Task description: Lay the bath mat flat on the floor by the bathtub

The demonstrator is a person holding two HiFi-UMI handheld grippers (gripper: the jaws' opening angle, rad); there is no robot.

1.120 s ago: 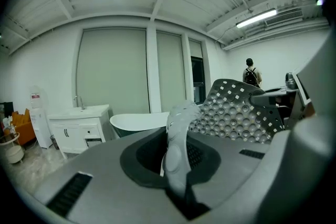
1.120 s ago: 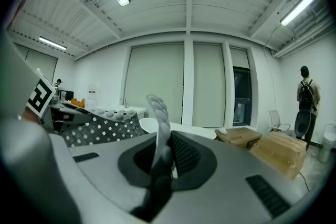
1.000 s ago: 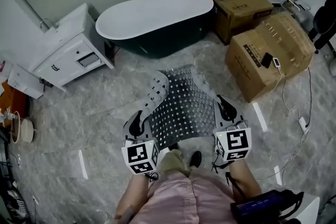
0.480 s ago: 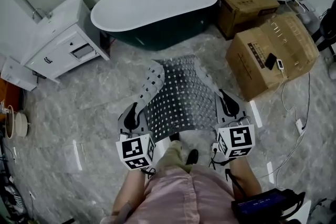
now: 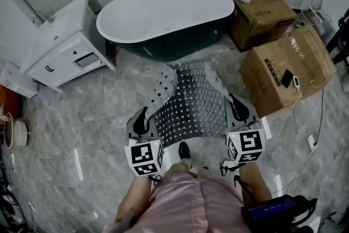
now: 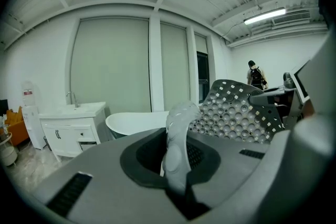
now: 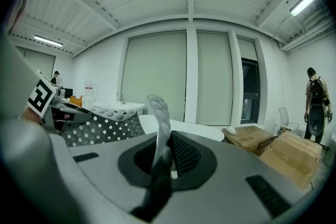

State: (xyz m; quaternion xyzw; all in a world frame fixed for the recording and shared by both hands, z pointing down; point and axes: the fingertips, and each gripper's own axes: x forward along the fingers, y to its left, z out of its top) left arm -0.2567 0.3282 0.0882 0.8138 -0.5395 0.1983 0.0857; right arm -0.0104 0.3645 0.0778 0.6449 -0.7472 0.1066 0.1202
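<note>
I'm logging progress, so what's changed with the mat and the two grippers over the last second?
The mat has been carried slightly nearer the bathtub. Nothing was grabbed or let go: the left gripper and right gripper stay shut on its near edge, it is still not flat, and its left side stays curled.

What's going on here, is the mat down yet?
Not yet. A person stands facing the bathtub with a gripper in each hand. The left gripper and right gripper each have their jaws shut on a near corner of the bath mat. The mat stretches from the grippers toward the tub, with its left edge folded over, so it is not lying flat on the floor.
</note>
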